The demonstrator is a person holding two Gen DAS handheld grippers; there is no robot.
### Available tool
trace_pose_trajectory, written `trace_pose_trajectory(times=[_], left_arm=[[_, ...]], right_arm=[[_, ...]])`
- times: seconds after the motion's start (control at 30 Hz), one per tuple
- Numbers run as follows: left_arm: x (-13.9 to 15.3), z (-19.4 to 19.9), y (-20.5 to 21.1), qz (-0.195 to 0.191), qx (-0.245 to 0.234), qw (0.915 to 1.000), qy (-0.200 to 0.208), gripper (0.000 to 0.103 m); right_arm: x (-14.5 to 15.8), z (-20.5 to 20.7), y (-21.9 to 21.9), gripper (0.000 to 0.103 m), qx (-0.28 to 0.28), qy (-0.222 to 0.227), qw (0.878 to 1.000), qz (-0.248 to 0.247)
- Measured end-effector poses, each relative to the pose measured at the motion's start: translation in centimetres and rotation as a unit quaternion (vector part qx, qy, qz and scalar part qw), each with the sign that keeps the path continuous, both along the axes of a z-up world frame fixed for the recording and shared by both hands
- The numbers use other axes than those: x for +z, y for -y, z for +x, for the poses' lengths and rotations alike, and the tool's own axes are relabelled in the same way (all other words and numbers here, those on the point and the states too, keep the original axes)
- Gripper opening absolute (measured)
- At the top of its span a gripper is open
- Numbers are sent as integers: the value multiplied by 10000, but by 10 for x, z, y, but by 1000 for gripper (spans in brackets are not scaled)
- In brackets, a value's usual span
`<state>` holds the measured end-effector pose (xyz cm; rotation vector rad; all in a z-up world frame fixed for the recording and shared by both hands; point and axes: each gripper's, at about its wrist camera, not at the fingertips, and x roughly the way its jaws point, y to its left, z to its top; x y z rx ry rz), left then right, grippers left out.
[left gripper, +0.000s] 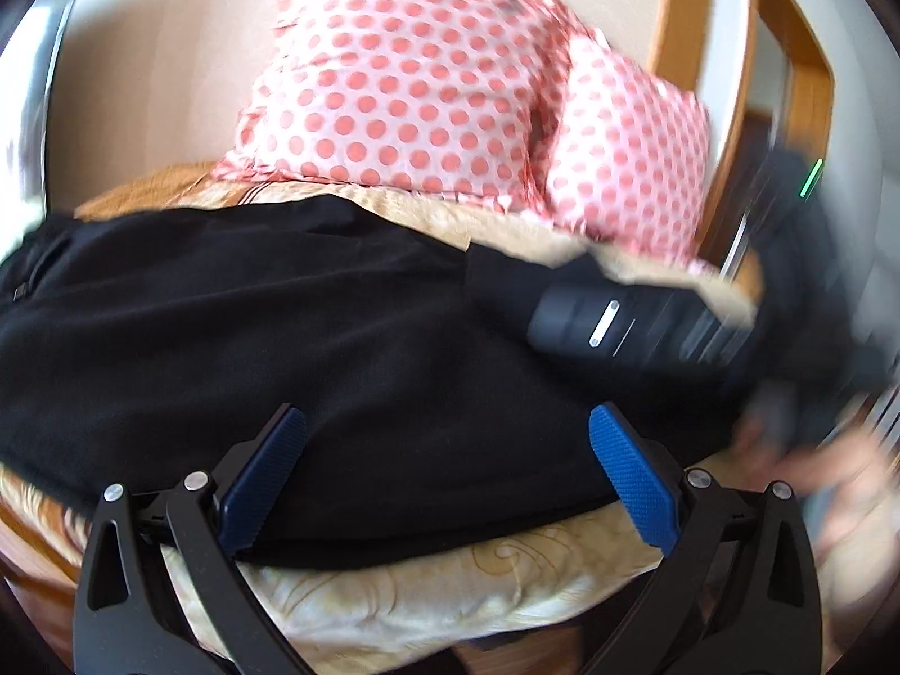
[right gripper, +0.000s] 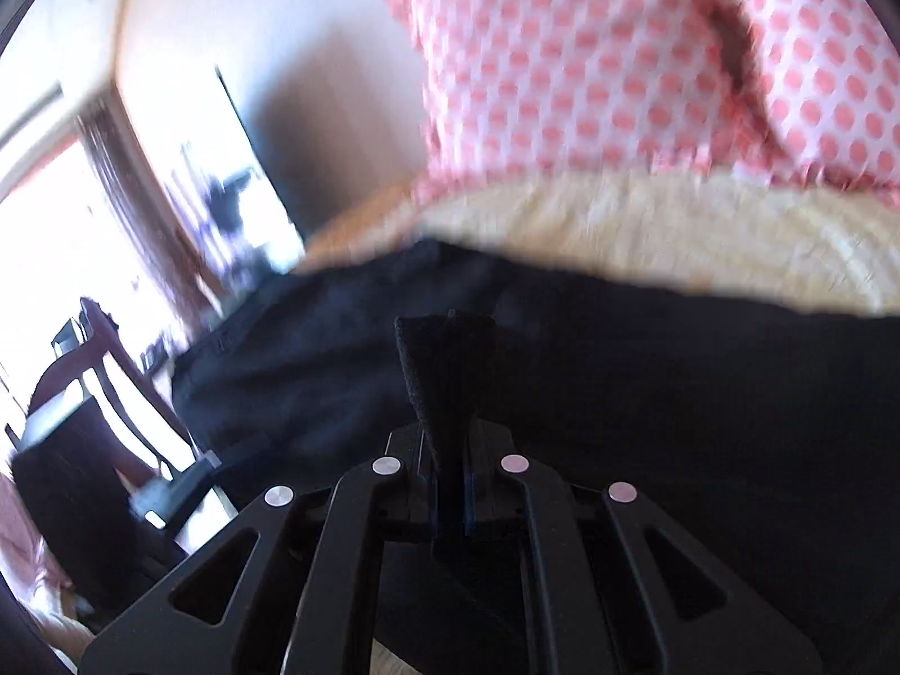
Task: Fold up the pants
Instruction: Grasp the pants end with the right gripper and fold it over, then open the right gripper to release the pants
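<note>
From your left wrist view, the pants (left gripper: 270, 349) lie spread across the bed (left gripper: 394, 607), filling the middle of the frame from 9 to 3 o'clock, with the pillows (left gripper: 405, 79) behind them at 12. Your left gripper (left gripper: 448, 484) is spread wide, its blue pads (left gripper: 630, 472) straddling the near edge of the cloth at 6 o'clock; one pad seems to brush the fabric, but nothing is pinched. At 3 o'clock the right gripper (left gripper: 613, 320) shows blurred over the far side of the pants. From your right wrist view, the right gripper (right gripper: 450, 394) is clenched on a tuft of the pants (right gripper: 675, 394), the black cloth standing up between the jaws at centre, the rest spreading toward 3 o'clock; pillows (right gripper: 619, 56) sit at 1 o'clock. You look to be in the first fold, one end in your right hand's grip and the near edge not yet taken. Next, I judge you should lower the left pads onto that hem, close firmly, then lift both ends together so the layers stay aligned.
</note>
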<state>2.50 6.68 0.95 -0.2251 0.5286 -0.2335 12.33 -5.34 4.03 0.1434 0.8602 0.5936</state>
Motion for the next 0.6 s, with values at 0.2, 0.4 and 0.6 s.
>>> trace_pose_trajectory(times=[0.2,0.4,0.6], left_arm=[[25,-23,-34,-236,563,9977,296,101],[34,-35,-47,184,1010,9940,383,101],[33,-37,-61,159,1232,9917,317,101]], right_arm=[[2,7,-6,6,-25,-50,9999,158],[1,-2,-11,6,107,43,9999,72],[-2,-16,-21,7,327,289,9981,-437]])
